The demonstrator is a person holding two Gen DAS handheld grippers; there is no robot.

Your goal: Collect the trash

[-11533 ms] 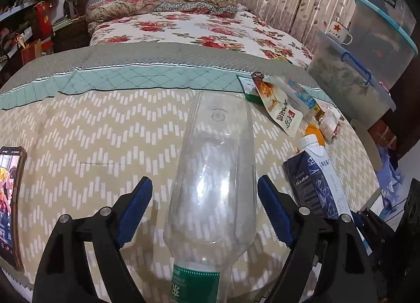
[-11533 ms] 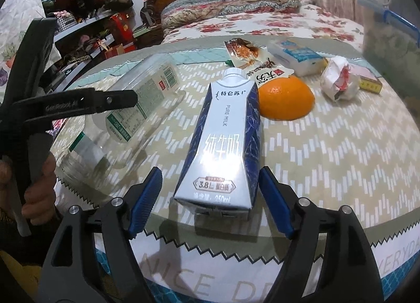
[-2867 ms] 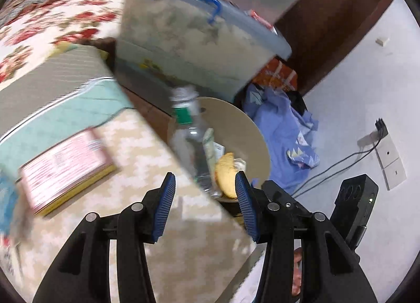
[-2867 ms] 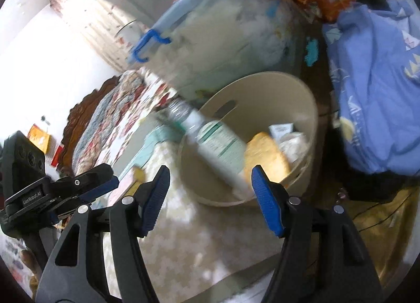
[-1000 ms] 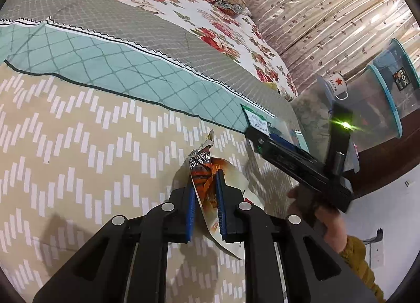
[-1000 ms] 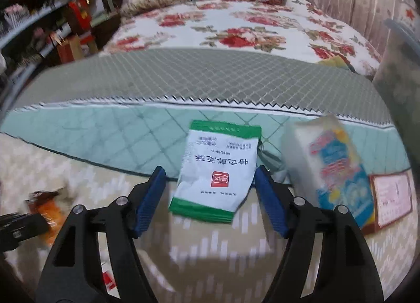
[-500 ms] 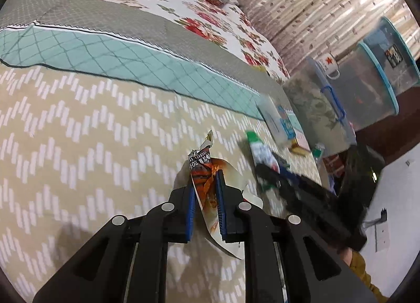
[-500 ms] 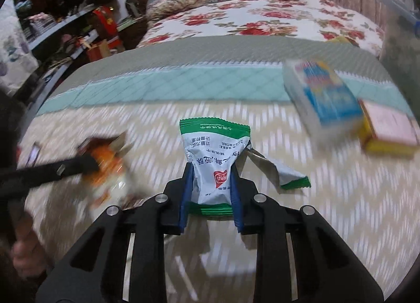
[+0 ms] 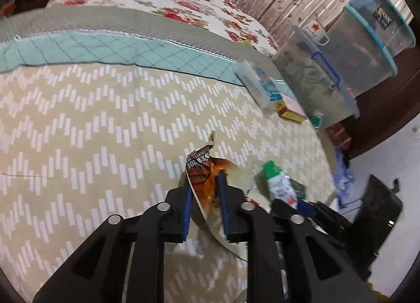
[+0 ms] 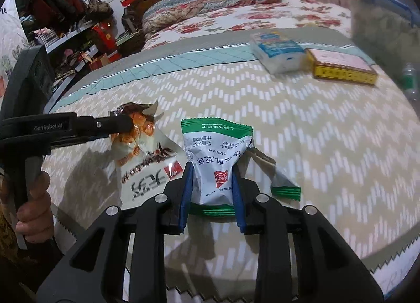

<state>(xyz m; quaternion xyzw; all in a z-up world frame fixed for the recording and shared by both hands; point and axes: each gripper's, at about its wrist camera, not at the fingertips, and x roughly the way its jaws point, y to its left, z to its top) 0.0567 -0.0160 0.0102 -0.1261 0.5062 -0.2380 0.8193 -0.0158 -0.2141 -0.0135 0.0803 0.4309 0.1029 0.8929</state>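
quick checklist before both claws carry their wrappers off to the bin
1. Left claw pinching the orange snack wrapper: ok, though its jaws have just been opening.
2. Right claw clamped on the green and white packet: ok.
3. Both wrappers lifted off the bedspread: cannot tell.
4. Tissue pack and yellow box clear of the claws: ok.
5. Bin in sight: not ok, only a bottle past the bed edge.

The print on the blue-and-white soft tissue pack [image 9: 258, 85] was blurred; the green-and-white plastic packet [image 9: 279, 187] was smeared, partly hidden.
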